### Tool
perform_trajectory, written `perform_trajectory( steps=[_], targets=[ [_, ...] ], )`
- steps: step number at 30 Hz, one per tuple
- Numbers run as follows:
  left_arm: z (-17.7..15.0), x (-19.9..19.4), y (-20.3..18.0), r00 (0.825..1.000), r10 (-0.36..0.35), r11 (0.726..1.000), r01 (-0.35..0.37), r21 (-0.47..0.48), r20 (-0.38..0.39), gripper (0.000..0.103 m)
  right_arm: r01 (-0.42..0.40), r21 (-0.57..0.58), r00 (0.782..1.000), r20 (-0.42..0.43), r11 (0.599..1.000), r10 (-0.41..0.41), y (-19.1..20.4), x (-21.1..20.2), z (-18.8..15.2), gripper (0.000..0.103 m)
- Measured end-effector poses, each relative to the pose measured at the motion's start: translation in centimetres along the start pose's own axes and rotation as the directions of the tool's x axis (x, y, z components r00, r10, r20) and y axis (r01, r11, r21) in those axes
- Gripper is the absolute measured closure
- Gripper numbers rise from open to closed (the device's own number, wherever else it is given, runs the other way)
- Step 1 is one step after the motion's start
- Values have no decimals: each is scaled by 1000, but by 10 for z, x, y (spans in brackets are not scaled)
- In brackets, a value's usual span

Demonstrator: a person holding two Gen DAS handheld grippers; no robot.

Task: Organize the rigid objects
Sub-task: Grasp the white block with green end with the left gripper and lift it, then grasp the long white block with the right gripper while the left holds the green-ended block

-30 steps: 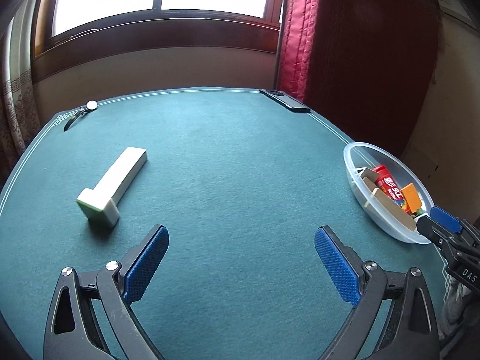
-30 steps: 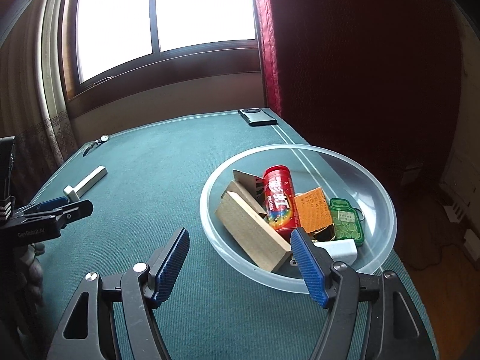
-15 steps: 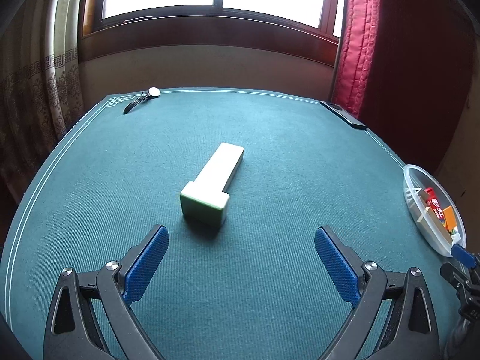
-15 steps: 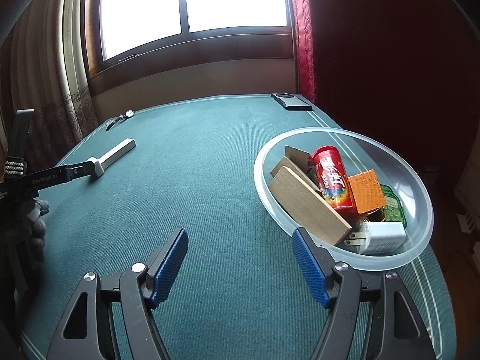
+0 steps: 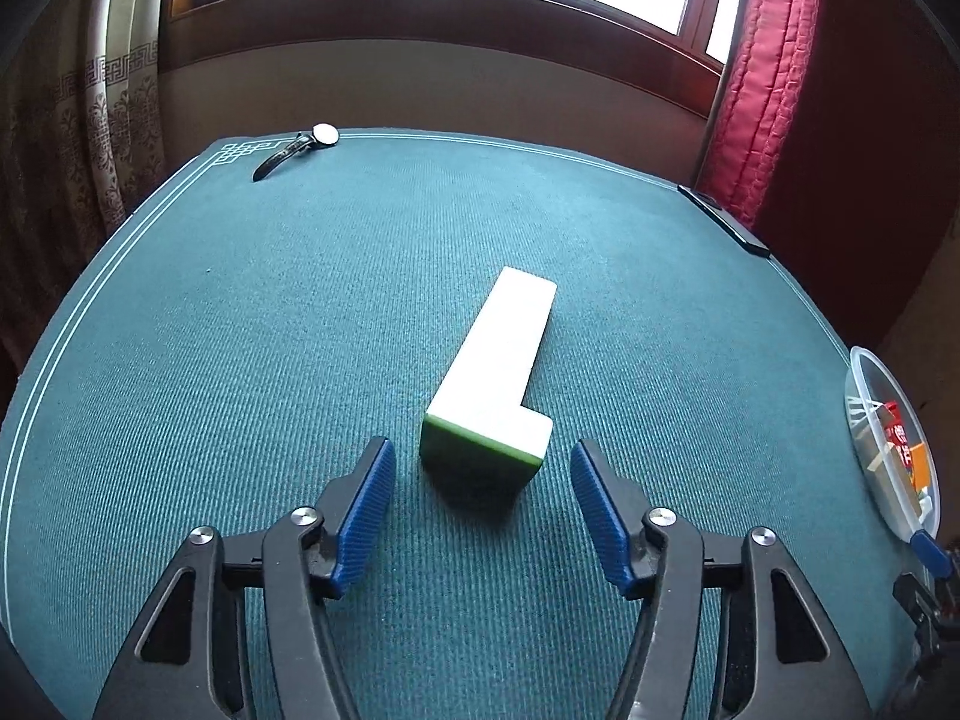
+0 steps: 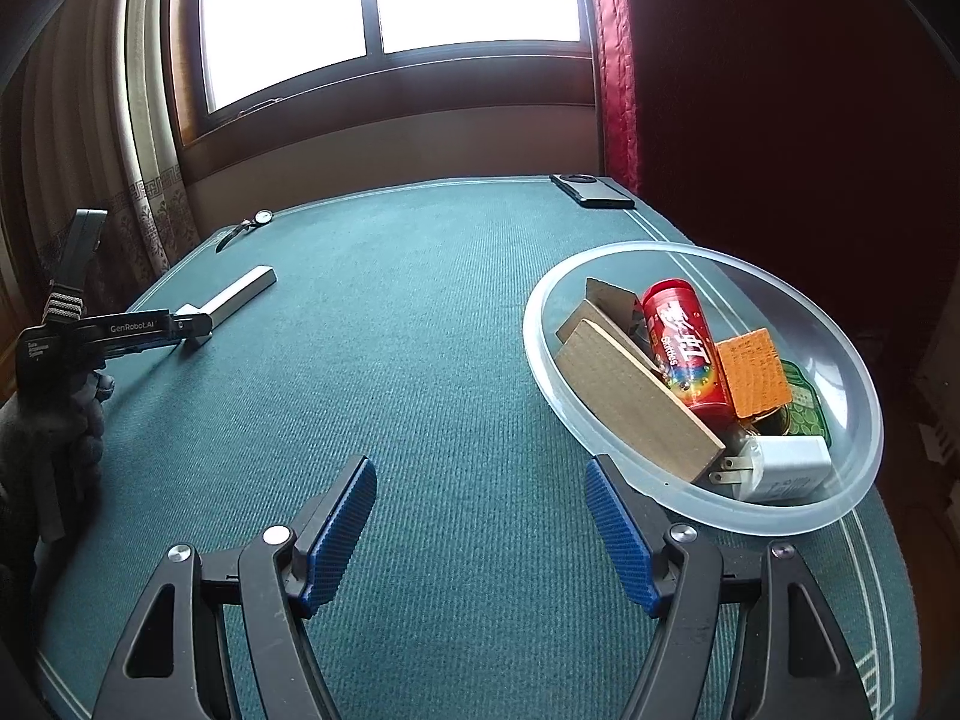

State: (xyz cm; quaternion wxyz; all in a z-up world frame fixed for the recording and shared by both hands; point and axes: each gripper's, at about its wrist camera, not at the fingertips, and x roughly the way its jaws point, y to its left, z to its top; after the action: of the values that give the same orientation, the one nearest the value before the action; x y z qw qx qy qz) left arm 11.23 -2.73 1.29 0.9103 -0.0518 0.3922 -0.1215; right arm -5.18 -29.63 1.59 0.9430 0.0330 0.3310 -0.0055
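Each camera sits behind and above its own tongs and looks forward and downward along them at the green surface (image 5: 240,330).

Left view: the left tongs (image 5: 480,480) fill the lower frame; the white L-shaped block (image 5: 498,372) lies close ahead of the tips. The clear bowl (image 5: 864,372) appears only at the far right edge.

Right view: the right tongs (image 6: 480,501) fill the lower frame, the bowl (image 6: 852,360) near, ahead to the right.

Shared: block (image 6: 240,297), bowl, watch (image 5: 300,144), phone (image 6: 591,191), window. The right view also shows the left tongs (image 6: 192,324) from the side.
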Motion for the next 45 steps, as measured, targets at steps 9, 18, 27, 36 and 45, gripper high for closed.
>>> perform_trajectory(
  steps=[9, 18, 27, 36, 45],
  targets=[
    [3, 1, 0, 1000, -13, 1000, 13, 5, 1, 58, -30, 3, 999, -34, 1000, 30, 7, 8, 3, 28],
    [-11, -21, 12, 999, 18, 1000, -17, -26, 43, 59, -120, -38, 989, -88, 992, 116, 32, 31, 26, 28],
    [-22, -45, 30, 990, 103, 993, -96, -65, 98, 59, -210, -110, 971, -139, 972, 194, 86, 72, 60, 25],
    [-27, -51, 37, 986, 122, 991, -113, -77, 113, 59, -282, -104, 950, -169, 954, 262, 124, 120, 97, 24],
    [-27, -51, 38, 989, 106, 992, -97, -86, 105, 59, -327, -79, 929, -210, 942, 305, 155, 160, 123, 24]
  ],
)
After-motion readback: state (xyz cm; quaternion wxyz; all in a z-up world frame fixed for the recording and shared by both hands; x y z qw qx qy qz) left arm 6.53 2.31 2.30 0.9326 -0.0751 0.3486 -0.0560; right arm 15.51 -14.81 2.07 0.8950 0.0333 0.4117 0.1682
